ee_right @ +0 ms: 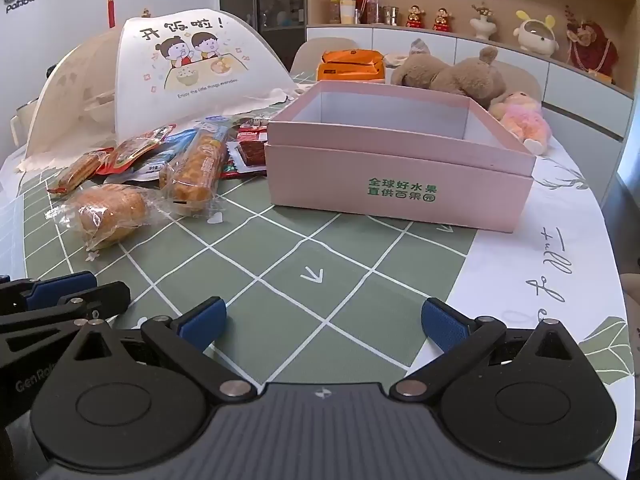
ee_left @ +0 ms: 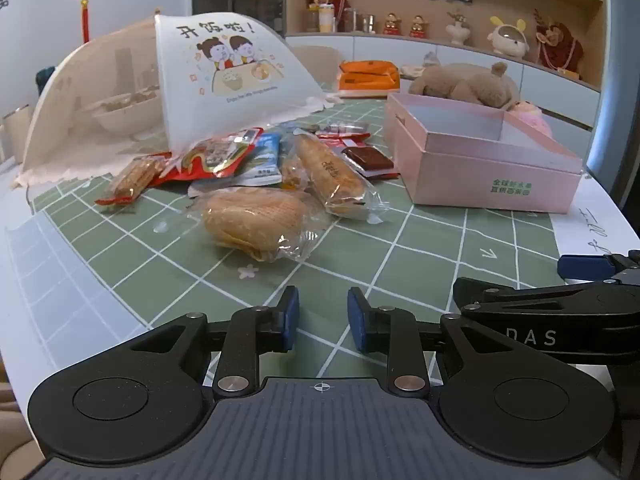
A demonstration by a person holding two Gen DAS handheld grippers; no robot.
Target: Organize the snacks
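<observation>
A pile of wrapped snacks lies left of an open, empty pink box (ee_left: pixel 480 168) (ee_right: pixel 400 184) on the green grid tablecloth. Nearest is a round bread in clear wrap (ee_left: pixel 252 220) (ee_right: pixel 110 212). Behind it are a long bread (ee_left: pixel 332 172) (ee_right: pixel 200 168), a red packet (ee_left: pixel 212 158), a blue-white packet (ee_left: pixel 260 160), a biscuit pack (ee_left: pixel 132 180) and a brown bar (ee_left: pixel 368 158). My left gripper (ee_left: pixel 323 320) hovers short of the round bread, its pads a narrow gap apart with nothing between. My right gripper (ee_right: pixel 324 320) stands wide open and empty in front of the box.
A mesh food cover (ee_left: pixel 216 64) with a cartoon panel stands behind the snacks. A brown plush bear (ee_right: pixel 452 72), a pink plush (ee_right: pixel 520 120) and an orange pack (ee_right: pixel 352 64) lie behind the box. The table's rounded edge runs along the right.
</observation>
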